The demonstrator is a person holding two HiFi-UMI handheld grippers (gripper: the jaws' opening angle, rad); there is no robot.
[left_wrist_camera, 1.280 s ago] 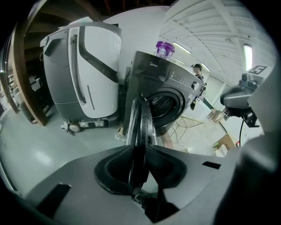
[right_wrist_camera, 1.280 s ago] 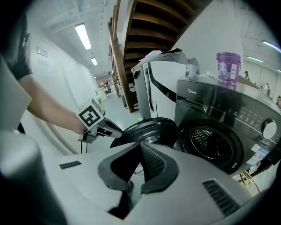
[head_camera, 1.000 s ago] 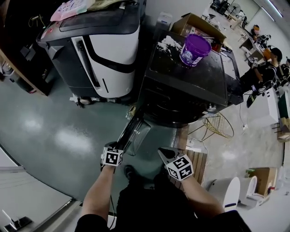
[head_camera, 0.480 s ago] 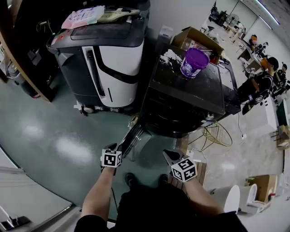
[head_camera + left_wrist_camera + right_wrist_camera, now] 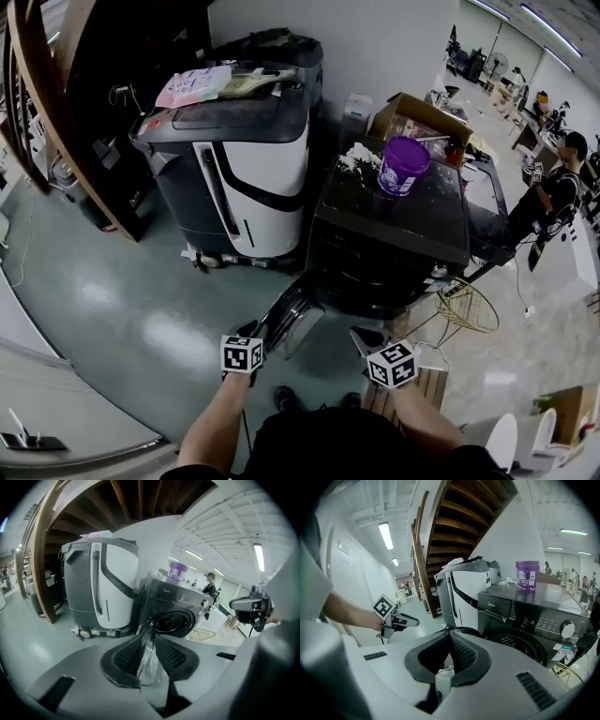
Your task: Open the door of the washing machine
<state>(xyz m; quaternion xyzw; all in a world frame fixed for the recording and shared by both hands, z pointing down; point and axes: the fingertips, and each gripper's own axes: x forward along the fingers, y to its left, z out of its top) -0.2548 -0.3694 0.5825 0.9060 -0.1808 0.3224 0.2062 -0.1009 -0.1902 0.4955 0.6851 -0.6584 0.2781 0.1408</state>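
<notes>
Most of the task looks done already: the door (image 5: pixel 292 317) is seen swung well out from the front of the washing machine (image 5: pixel 394 234), hanging over the floor (image 5: pixel 122 300) towards the person. In the left gripper view the drum opening (image 5: pixel 174 622) is fully uncovered, with nothing across it. The clear bowl and rim of the door (image 5: pixel 149 660) are caught between the pads of the left gripper (image 5: pixel 149 638), whose jaws are drawn in on the door's free edge, so the door is being held by it. In the head view the left gripper (image 5: pixel 251 330) is found at the outer edge of the door, well apart from the machine's front.

The right gripper (image 5: pixel 448 637) is seen with its jaws pressed together and nothing between them. It is held beside the door (image 5: pixel 362 337) and no contact with the door can be made out.

What is left, by judgement, is little: perhaps a wider swing, then the release of the rim.

On top of the washing machine a purple tub (image 5: pixel 403 166) is standing, and a white-and-black machine (image 5: pixel 248 178) is parked just beside it on the left.
</notes>
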